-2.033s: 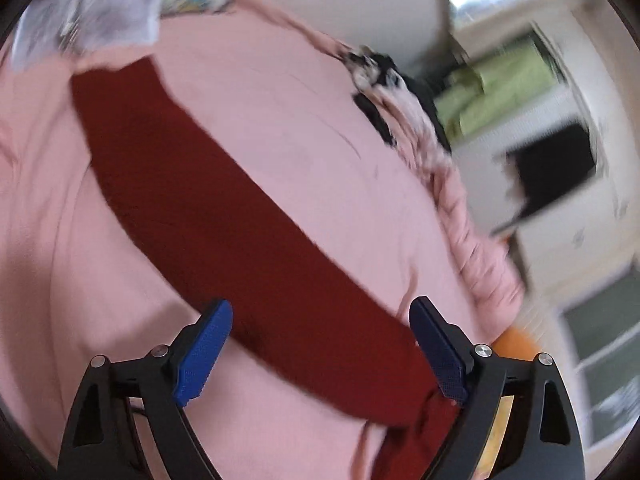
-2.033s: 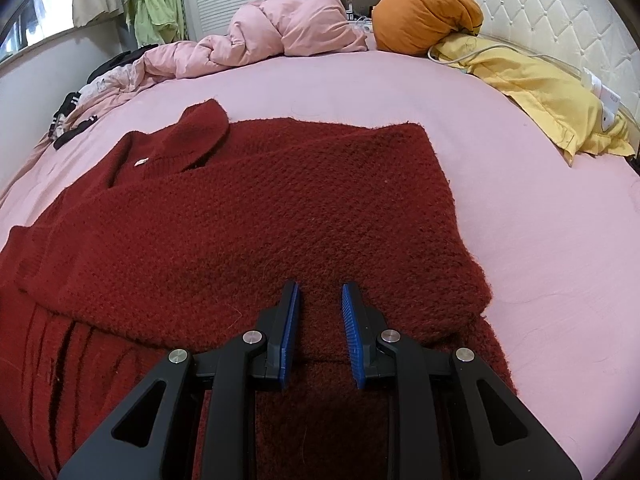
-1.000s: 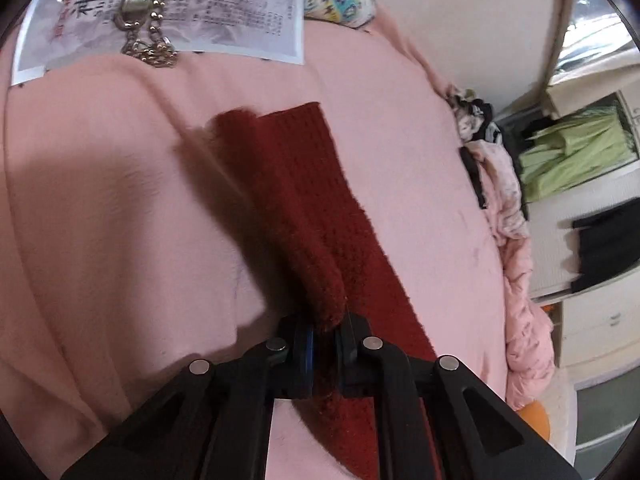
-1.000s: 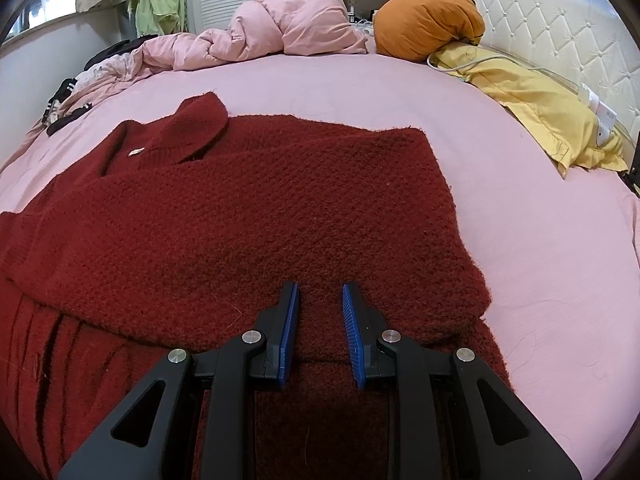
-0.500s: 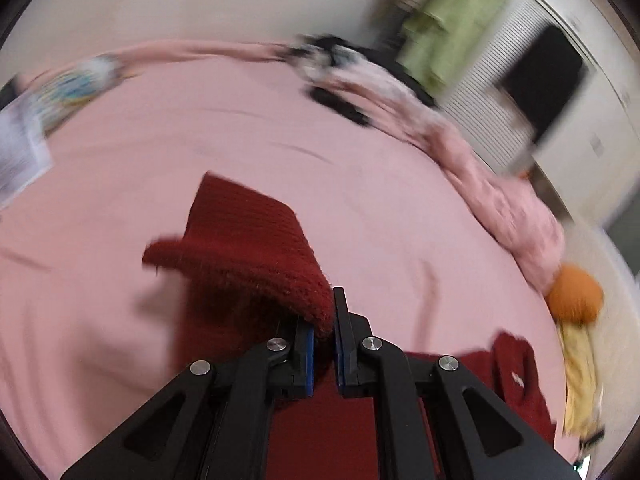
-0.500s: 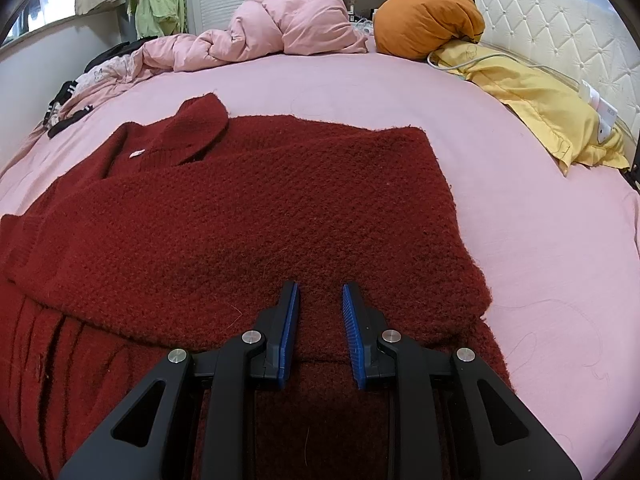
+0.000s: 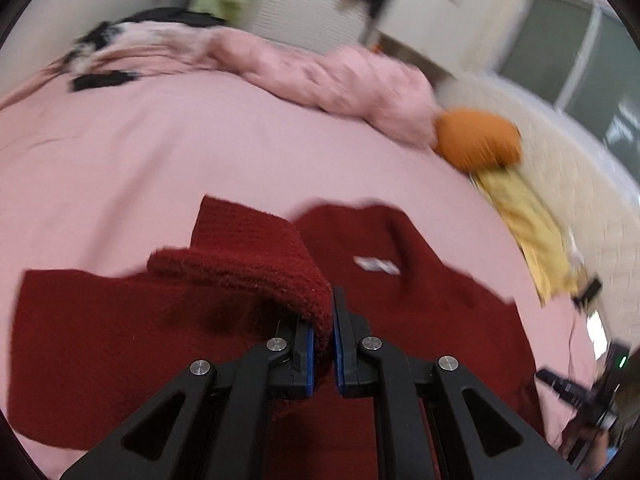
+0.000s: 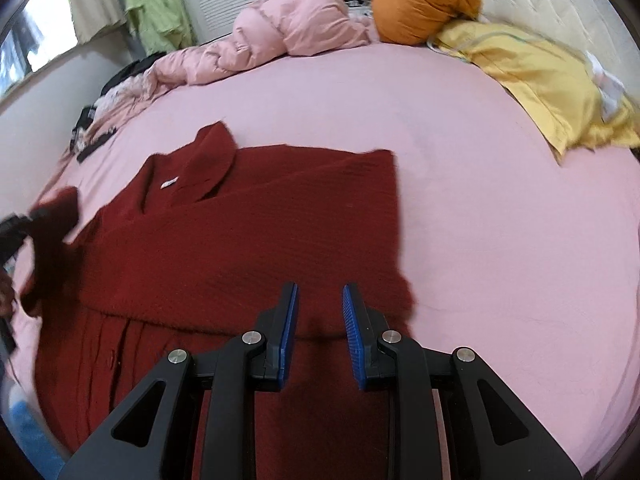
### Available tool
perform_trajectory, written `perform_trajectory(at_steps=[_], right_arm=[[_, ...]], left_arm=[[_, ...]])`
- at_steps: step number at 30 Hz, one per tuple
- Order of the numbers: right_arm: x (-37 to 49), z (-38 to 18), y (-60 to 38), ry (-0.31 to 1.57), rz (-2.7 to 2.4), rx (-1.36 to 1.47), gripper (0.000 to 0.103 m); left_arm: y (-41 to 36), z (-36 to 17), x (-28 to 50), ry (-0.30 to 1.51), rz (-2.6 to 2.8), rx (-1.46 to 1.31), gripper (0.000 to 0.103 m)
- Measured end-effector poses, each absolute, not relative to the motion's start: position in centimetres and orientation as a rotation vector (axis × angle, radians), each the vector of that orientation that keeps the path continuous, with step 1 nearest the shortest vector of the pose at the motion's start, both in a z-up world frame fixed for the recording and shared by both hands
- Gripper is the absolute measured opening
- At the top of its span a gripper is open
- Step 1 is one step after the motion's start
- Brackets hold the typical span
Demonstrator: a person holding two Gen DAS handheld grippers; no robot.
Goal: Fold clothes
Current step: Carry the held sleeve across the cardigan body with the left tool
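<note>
A dark red knitted sweater (image 8: 260, 232) lies spread on the pink bed (image 8: 500, 240), collar and white label toward the far side, its right part folded over the body. My left gripper (image 7: 333, 300) is shut on the cuff of the red sleeve (image 7: 248, 264) and holds it lifted above the sweater body (image 7: 420, 300). In the right wrist view this raised sleeve (image 8: 56, 216) appears blurred at the left edge. My right gripper (image 8: 319, 292) hovers over the sweater's lower part, its fingers a little apart with nothing between them.
A bunched pink duvet (image 8: 280, 36) lies along the far side of the bed. An orange pillow (image 8: 424, 0) and a yellow cloth (image 8: 552, 76) sit by the white padded headboard at the right. Dark clothes (image 8: 96, 136) lie at the far left edge.
My left gripper has swung the sleeve from the bare sheet at the far left over onto the sweater body, rolling as it went. My right gripper rose slightly.
</note>
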State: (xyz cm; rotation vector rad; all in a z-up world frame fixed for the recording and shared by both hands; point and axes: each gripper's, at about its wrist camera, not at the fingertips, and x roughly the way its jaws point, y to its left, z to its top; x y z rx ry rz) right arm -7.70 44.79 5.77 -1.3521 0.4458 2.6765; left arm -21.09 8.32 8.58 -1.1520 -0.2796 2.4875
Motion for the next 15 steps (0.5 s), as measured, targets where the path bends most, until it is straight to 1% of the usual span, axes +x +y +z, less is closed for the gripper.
perform_trajectory(at_steps=[3,5,8,10,13,15], right_arm=[[-6.6,5.8,47.0,0.558,2.650,-1.349,0.024],[-5.8,5.8,48.3,0.677,2.635,-1.329,0.024],[-5.0,5.7,50.1,0.854,2.636,-1.258,0.024],[-4.6,5.5,51.1,0.963,2.626,-1.207,0.024],[-4.7,5.3,51.5,1.049,2.622,-1.180,0.024],[-4.8,5.2,51.3,1.057,2.628,-1.187,0.024]], left_arm=[[13.3,7.8,-20.1,-0.193,2.430,-1.170,0.009],[15.9,7.5,-19.6,-0.159,2.401,-1.166,0.009],[19.0,7.3,-19.2,-0.141,2.368,-1.155,0.009],[20.6,7.2,-19.0,-0.161,2.339,-1.148,0.009],[23.3,7.2,-18.8,-0.157,2.313,-1.135,0.009],[25.3,7.3,-18.5,-0.143,2.296,-1.124,0.009]])
